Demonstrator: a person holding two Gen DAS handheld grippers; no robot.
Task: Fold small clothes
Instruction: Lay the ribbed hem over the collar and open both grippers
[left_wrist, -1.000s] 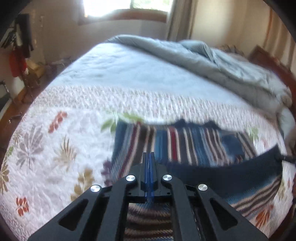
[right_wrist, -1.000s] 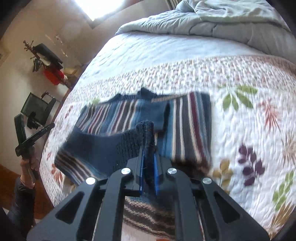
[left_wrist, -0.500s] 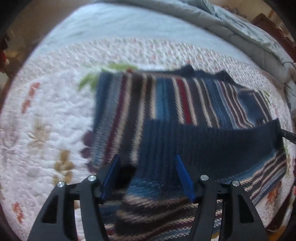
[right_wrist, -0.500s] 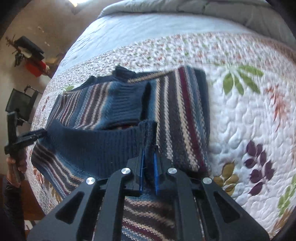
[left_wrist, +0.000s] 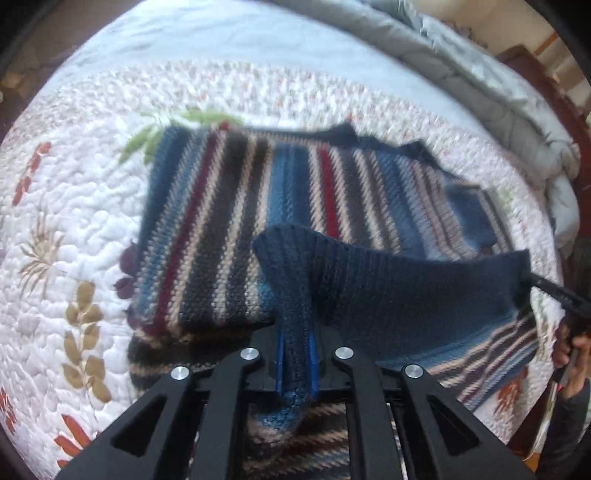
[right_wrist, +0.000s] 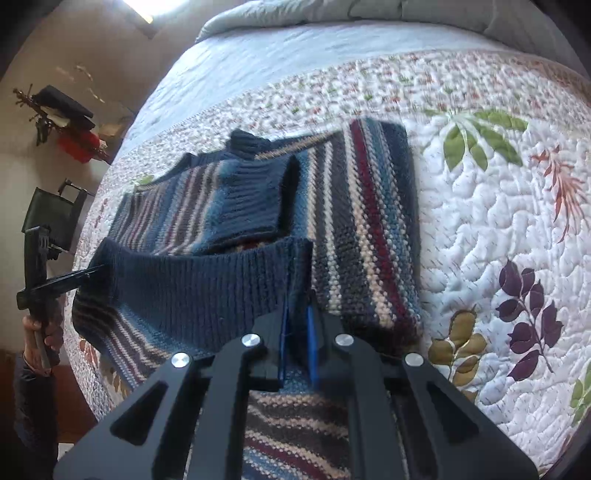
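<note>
A striped knit sweater (left_wrist: 258, 206) (right_wrist: 369, 221) lies on the quilt, part folded, with one sleeve laid across its chest. Its navy ribbed hem (left_wrist: 406, 288) (right_wrist: 184, 288) is stretched between my two grippers, just above the striped body. My left gripper (left_wrist: 296, 332) has its jaws closing tight, blue pads pressed on one corner of the hem. My right gripper (right_wrist: 297, 306) is shut on the other corner. Each gripper also shows in the other's view, the right gripper (left_wrist: 554, 291) at the right edge and the left gripper (right_wrist: 85, 275) at the left edge.
The floral quilt (left_wrist: 74, 184) (right_wrist: 498, 221) covers the bed. A grey duvet (left_wrist: 480, 74) is bunched at the far side. A hand (right_wrist: 37, 332) grips the left tool's handle. A dark chair (right_wrist: 51, 218) and a cluttered rack (right_wrist: 66, 114) stand by the wall.
The left gripper opened wide over the hem and closed on it again. Both grippers sank toward the bed and tipped downward, bringing the hem low over the sweater.
</note>
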